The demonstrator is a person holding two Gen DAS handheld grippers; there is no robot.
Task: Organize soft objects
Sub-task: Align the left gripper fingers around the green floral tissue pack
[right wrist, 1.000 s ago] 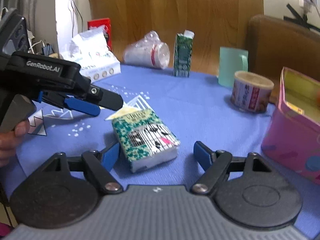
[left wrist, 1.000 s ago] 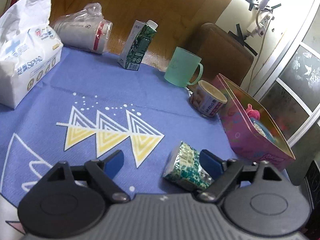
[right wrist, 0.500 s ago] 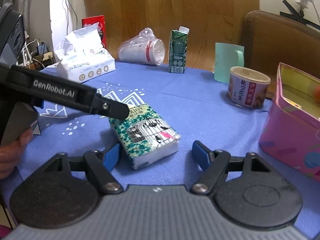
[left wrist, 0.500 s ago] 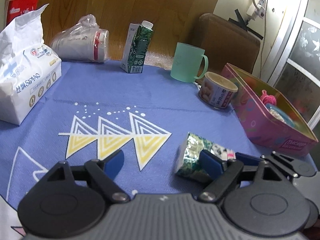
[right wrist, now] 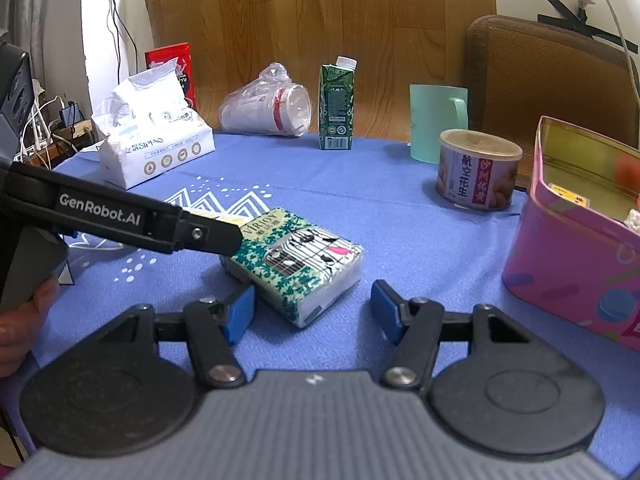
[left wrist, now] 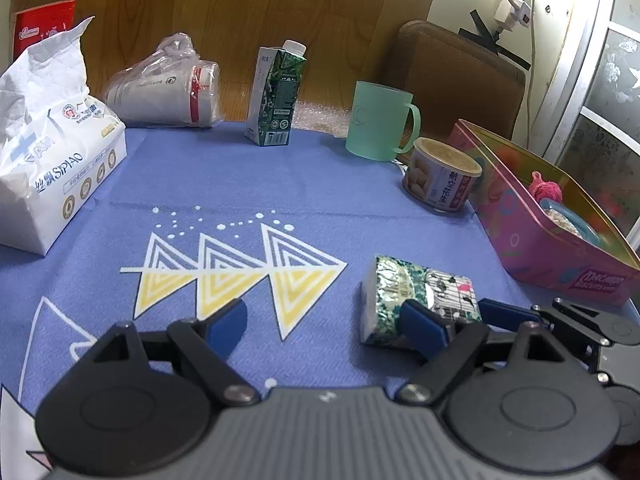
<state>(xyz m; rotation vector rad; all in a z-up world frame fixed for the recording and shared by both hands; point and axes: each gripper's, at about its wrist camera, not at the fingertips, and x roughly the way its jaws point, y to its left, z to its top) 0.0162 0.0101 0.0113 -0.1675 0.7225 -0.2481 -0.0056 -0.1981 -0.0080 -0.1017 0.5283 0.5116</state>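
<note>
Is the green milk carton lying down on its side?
No, the green carton stands upright on the blue cloth, its white cap on top.

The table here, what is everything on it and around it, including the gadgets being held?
small tissue pack: one, green and white, centre of the cloth, between the right gripper's fingers
large tissue bag: one, white, far left
bagged paper cups: one stack, white and red, lying at the back
drink carton: one, green, upright at the back
mug: one, mint green, back right
peanut can: one, tan-lidded, beside the mug
tin box: one, pink, open, right edge
tablecloth: one, blue
chair: one, brown, behind the table
left gripper: one, black with blue pads, open
right gripper: one, same, jaws just closing, right pad clear of the pack
</note>
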